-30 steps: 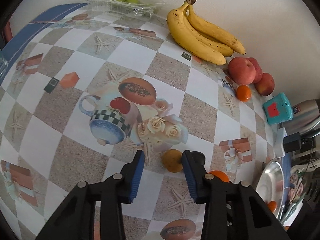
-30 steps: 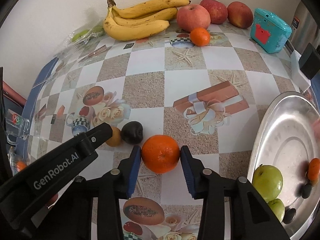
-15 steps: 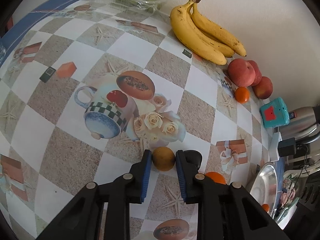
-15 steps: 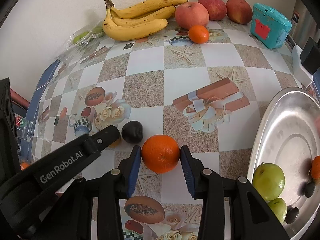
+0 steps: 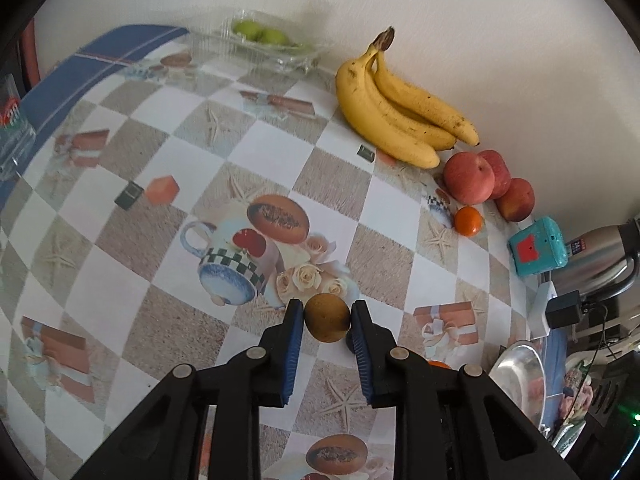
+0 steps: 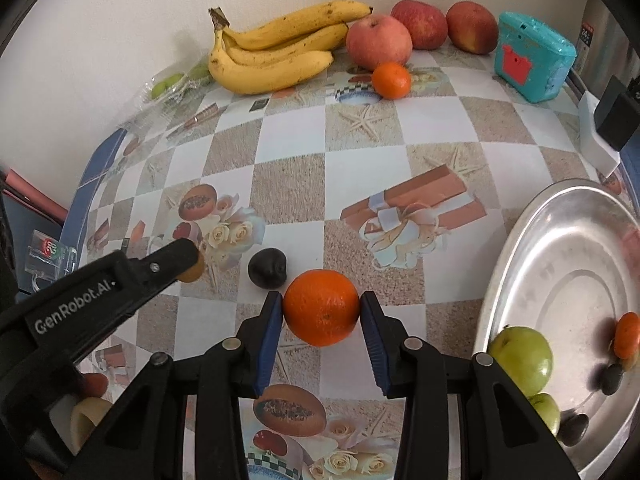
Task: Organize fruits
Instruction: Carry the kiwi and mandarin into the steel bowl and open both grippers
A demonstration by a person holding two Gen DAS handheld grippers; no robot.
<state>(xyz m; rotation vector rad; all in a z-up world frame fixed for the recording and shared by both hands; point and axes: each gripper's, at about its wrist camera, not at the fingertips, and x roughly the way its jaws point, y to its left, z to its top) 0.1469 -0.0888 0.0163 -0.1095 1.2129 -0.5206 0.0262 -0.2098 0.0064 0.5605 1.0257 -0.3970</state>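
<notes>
Tablecloth point(image 5: 120, 272): plum point(image 5: 349, 338) half-hidden behind gripper

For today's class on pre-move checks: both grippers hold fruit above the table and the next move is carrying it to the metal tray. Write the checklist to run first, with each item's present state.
1. Left gripper shut on the small brown fruit: ok, both pads press it.
2. Right gripper shut on the orange: ok, gripped on both sides.
3. Free space on the metal tray: ok, its upper part is bare; green apples sit near the lower rim.
4. Dark plum clear of the right gripper's path: ok, it lies to the left.
5. Brown fruit lifted off the table: cannot tell.
</notes>
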